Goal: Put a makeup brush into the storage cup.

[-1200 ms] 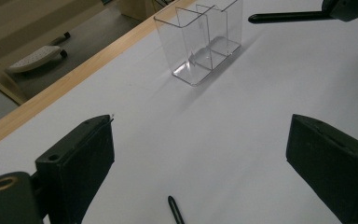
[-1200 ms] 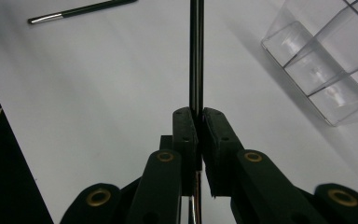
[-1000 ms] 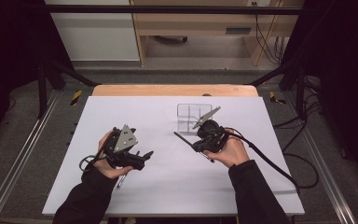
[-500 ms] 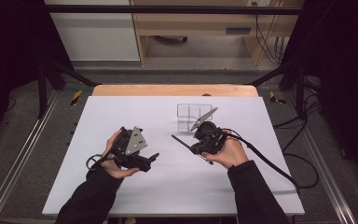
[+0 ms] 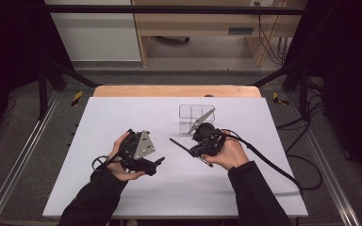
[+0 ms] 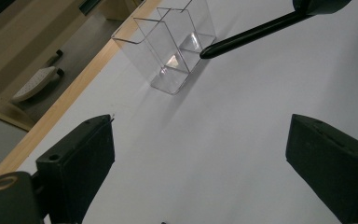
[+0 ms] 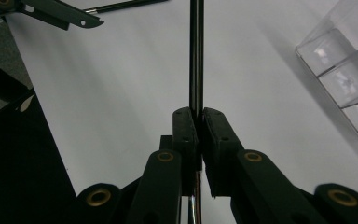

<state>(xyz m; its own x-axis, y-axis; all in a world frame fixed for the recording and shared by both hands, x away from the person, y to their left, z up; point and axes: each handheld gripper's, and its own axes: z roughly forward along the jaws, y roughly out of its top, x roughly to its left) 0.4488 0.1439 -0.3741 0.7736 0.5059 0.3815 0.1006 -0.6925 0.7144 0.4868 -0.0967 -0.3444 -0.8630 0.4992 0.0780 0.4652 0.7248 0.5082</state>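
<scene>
Clear organiser [image 5: 196, 113], one black pen [image 5: 183, 147]

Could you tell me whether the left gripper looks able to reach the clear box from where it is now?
Probably yes: the left gripper stands open, facing the clear box across bare table; only the pen tip lies near.

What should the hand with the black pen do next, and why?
Probably carry the pen over the clear box and lower it in. The right hand-held gripper is shut on the pen, which is not yet in the box. The box stands just beyond it with open compartments. The left hand-held gripper is open and holds nothing.
</scene>
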